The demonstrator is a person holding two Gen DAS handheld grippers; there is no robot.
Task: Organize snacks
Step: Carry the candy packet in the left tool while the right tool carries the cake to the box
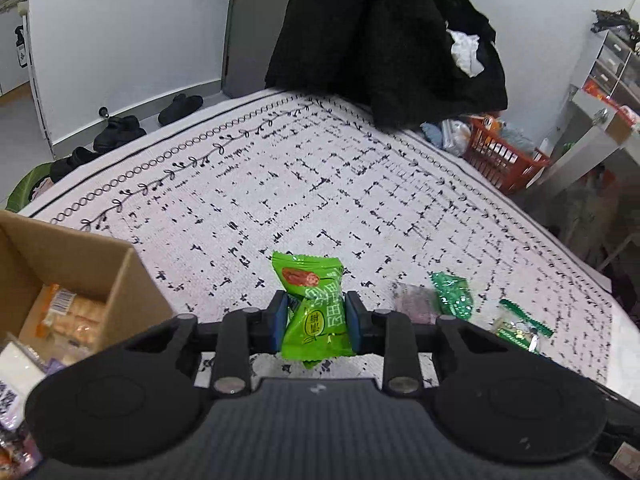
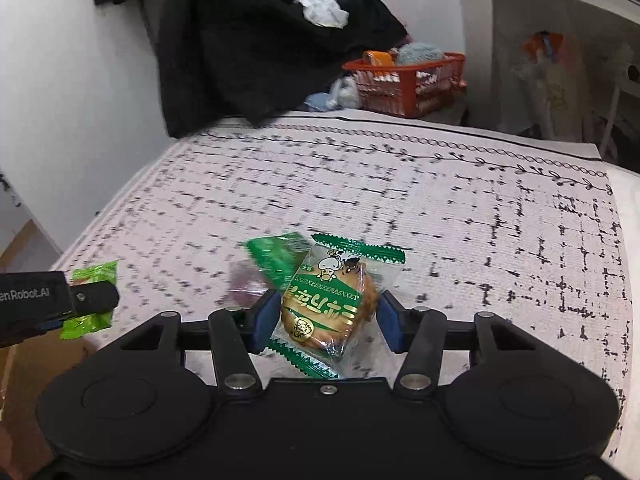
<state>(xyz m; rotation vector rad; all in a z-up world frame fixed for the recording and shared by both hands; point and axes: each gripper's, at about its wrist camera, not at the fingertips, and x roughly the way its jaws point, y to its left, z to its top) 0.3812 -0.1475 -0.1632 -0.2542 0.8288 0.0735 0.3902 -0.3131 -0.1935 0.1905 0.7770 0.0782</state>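
Observation:
My left gripper (image 1: 316,316) is shut on a bright green snack packet (image 1: 314,308) and holds it above the patterned mat. It also shows at the left of the right wrist view (image 2: 86,300). My right gripper (image 2: 326,316) stands around a green-and-clear biscuit packet (image 2: 332,304) on the mat; the blue pads sit beside it with a gap on the right side. A dark green packet (image 2: 276,258) and a purplish packet (image 2: 246,284) lie just behind it. The cardboard box (image 1: 76,276) with snacks inside is at my left.
The patterned white mat (image 1: 320,176) covers the surface. A black garment pile (image 1: 384,40) lies at the far edge, an orange basket (image 2: 412,80) beside it. Shoes (image 1: 120,130) stand on the floor at left. A white desk (image 2: 560,20) is at right.

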